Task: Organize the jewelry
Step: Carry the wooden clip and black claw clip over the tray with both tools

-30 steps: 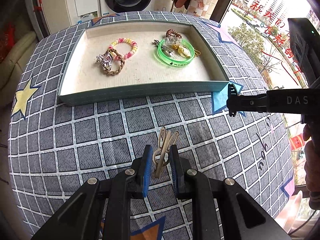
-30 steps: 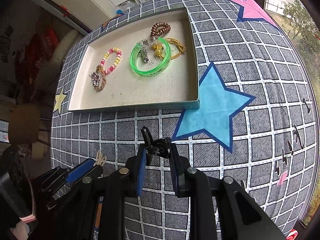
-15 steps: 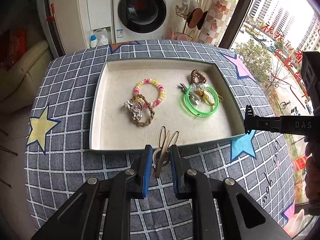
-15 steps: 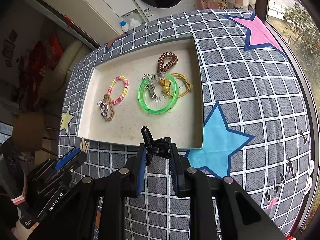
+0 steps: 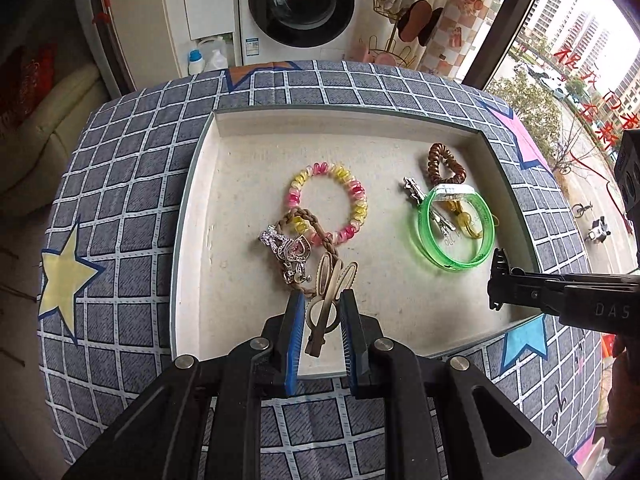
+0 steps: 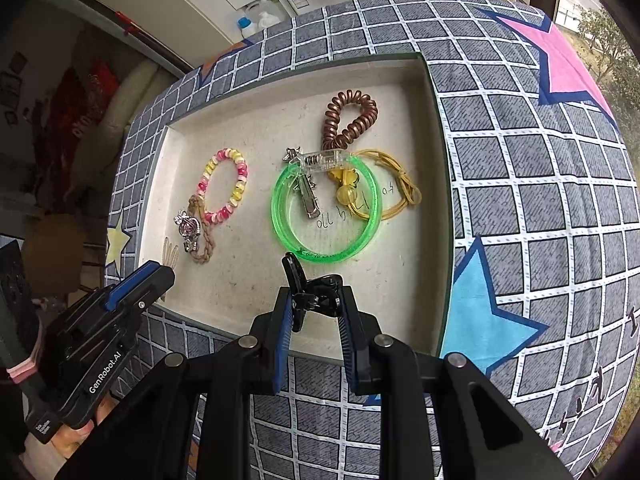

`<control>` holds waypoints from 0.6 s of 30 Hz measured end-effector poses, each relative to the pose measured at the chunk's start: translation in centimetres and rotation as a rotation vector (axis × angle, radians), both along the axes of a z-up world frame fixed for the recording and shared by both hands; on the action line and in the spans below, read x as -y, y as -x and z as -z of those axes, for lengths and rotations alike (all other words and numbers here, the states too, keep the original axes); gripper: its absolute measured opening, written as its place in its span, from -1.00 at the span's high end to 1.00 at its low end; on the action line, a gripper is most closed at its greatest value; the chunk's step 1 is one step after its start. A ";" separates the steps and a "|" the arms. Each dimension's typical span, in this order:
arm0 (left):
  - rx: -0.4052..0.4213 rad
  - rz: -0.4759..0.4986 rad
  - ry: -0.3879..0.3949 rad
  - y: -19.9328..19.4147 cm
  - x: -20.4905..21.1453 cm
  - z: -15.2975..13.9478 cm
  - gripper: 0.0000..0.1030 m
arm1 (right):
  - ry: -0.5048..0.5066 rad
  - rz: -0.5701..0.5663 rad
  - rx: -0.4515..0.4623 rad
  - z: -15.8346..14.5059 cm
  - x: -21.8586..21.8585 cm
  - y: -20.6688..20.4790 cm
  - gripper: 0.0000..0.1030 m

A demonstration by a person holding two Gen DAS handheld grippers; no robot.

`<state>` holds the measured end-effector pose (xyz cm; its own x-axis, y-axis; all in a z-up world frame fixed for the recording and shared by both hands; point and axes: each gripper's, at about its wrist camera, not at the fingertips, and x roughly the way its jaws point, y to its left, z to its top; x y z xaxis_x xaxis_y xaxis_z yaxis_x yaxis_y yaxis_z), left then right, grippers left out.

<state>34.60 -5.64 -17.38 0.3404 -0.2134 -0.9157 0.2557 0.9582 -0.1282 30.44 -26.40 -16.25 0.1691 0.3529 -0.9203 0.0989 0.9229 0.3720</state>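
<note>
Our left gripper (image 5: 320,316) was clamped on a beige clip (image 5: 326,300) over the tray (image 5: 400,354), beside the braided band (image 5: 310,224). Our right gripper (image 6: 314,308) pinched a black clip (image 6: 310,292) above the tray's near edge, just short of the green bangle (image 6: 325,210).

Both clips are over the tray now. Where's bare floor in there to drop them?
Bare: the tray floor's near strip, between the braided band and green bangle; also the left strip beside the pink-yellow bracelet. Crowded: the far right corner, around the bangle, brown coil tie and yellow cord.
</note>
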 end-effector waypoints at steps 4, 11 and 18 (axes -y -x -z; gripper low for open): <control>-0.020 0.007 -0.016 -0.7 0.8 1.2 0.41 | 0.004 0.000 -0.037 1.7 -0.2 -0.6 0.53; -0.008 -0.020 -0.066 -2.1 1.8 2.4 0.41 | 0.068 -0.003 -0.018 2.8 -0.2 -1.9 0.53; 0.010 -0.019 -0.110 -2.7 2.7 2.9 0.41 | 0.112 -0.034 0.026 2.6 -0.7 -3.2 0.53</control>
<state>37.30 -8.32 -20.33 0.3529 -0.1052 -0.9297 0.2385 0.9710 -0.0193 33.65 -25.75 -18.88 0.1831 0.2543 -0.9496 0.0582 0.9615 0.2687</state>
